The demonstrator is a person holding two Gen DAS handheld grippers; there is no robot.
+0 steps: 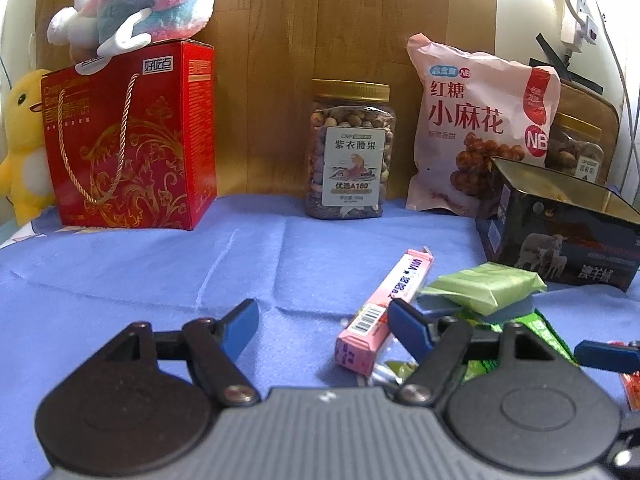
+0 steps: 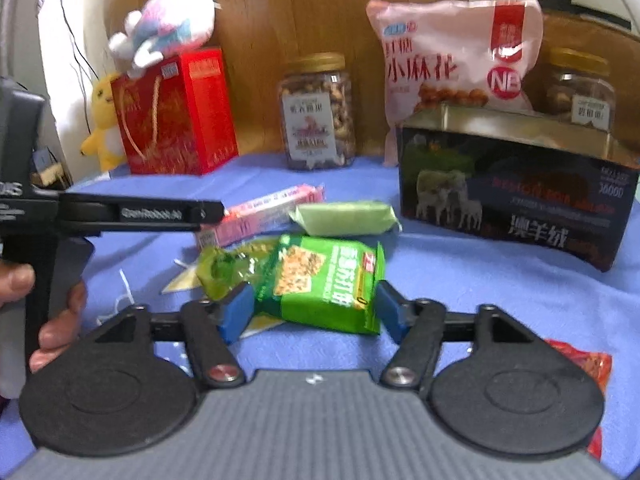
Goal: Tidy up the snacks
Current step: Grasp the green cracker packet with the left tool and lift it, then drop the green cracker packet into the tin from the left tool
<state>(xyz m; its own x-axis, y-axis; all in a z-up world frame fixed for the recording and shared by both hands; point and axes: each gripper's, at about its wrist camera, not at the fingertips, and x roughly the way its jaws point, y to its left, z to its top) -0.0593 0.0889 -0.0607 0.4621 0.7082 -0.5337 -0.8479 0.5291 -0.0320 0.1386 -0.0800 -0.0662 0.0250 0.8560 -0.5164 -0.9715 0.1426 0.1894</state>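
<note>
Nearest, in the right wrist view, we note the right gripper (image 2: 314, 312) with jaws spread wide; the green cracker packet (image 2: 324, 284) lies between the two blue fingers (image 2: 236, 312), close to both, but we cannot tell whether either pad touches it. The packet rests on the blue cloth (image 2: 480, 280), atop a crumpled yellow-green wrapper (image 2: 228, 268).

In the left wrist view the left gripper (image 1: 322, 320) is also wide open and holds nothing. The pink stick pack (image 1: 384, 312) lies just inside its right finger, angled away from the camera.

Just beyond the cracker packet lies one pale green packet (image 2: 346, 218), with the stick pack beside it. A red packet (image 2: 584, 364) shows at the right edge, partly hidden.

Farther right stands one open dark box (image 2: 512, 196) printed with sheep.

Count along the back wall: two gold-lidded nut jars (image 1: 348, 152), the second (image 2: 580, 88) behind the box; one pink snack bag (image 1: 480, 120); one red gift box (image 1: 132, 140) with one pastel plush (image 1: 148, 4) on top; one yellow plush (image 1: 24, 140) beside it.
</note>
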